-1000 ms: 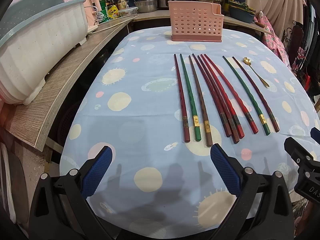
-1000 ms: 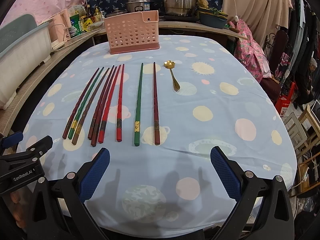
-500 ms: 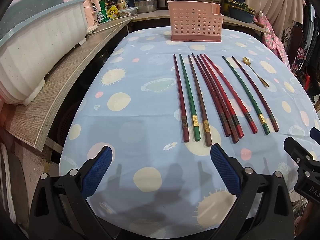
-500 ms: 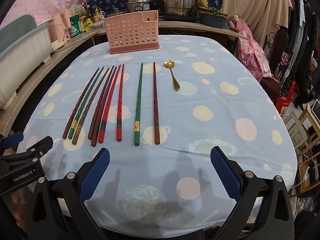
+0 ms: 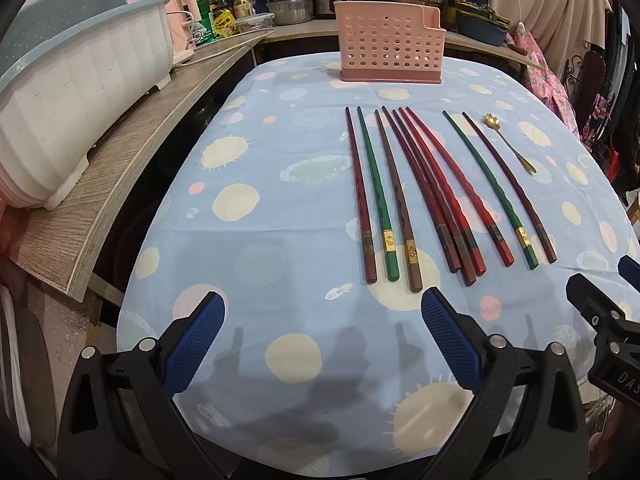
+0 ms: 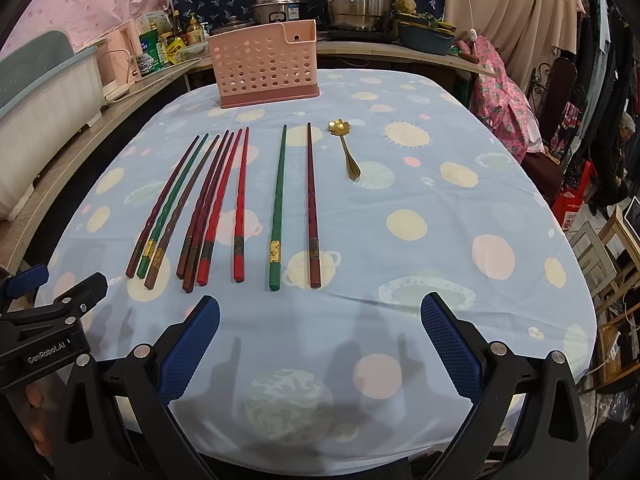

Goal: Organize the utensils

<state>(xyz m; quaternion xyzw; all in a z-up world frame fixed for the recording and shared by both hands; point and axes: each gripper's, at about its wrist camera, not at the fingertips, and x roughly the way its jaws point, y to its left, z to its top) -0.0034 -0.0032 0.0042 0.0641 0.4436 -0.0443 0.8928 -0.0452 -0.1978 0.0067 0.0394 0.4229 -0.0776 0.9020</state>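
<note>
chopsticks (image 6: 240, 204) lie side by side on the dotted tablecloth (image 6: 440, 240), a gold spoon (image 6: 346, 150) beside them, the pink holder (image 6: 266, 68) beyond. left gripper (image 5: 322, 338) and right gripper (image 6: 320, 338) both gape wide, holding nothing.

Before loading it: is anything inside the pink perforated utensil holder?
Nothing sticks out above the rim of the pink perforated plastic utensil holder, and its holes show only pale pink. Its floor is hidden by the walls.

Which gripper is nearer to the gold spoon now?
Right. The right gripper sits nearly straight in front of the spoon, slightly to its left. The left gripper is farther left, beyond the chopsticks.
</note>
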